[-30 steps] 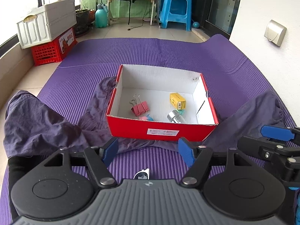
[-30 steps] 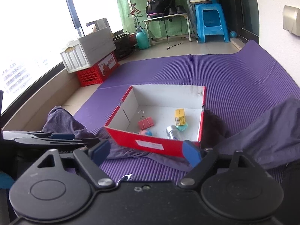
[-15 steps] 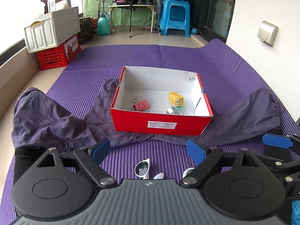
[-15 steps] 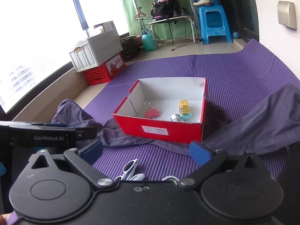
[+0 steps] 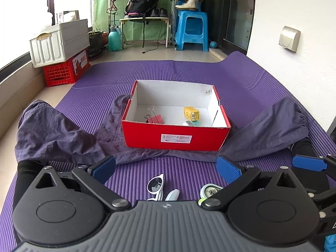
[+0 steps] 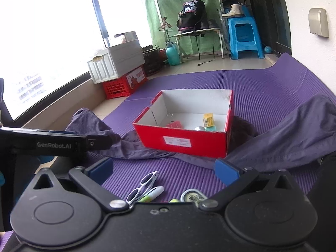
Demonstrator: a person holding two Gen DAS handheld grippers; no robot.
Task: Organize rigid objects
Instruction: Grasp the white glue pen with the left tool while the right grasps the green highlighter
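Observation:
A red cardboard box (image 5: 176, 136) (image 6: 184, 140) with a white inside stands on the purple mat. It holds a pink binder clip (image 5: 155, 118), a yellow packet (image 5: 191, 113) and a silver object (image 5: 187, 123). White sunglasses (image 5: 156, 185) (image 6: 142, 185), a white marker (image 5: 172, 194) (image 6: 154, 193) and a round tin (image 5: 210, 190) (image 6: 192, 195) lie on the mat close below both grippers. My left gripper (image 5: 166, 169) is open and empty. My right gripper (image 6: 162, 169) is open and empty, to the right of the left one.
A grey-purple cloth (image 5: 54, 134) lies spread around the box on both sides. A white crate (image 5: 61, 42) on a red crate (image 5: 65, 70) stands far left. A blue stool (image 5: 191, 33) and a small table (image 5: 145, 20) stand at the back. A wall runs along the right.
Both grippers have pulled back and up from the box. The sunglasses, marker and tin have come into view on the mat below them. Both stay open.

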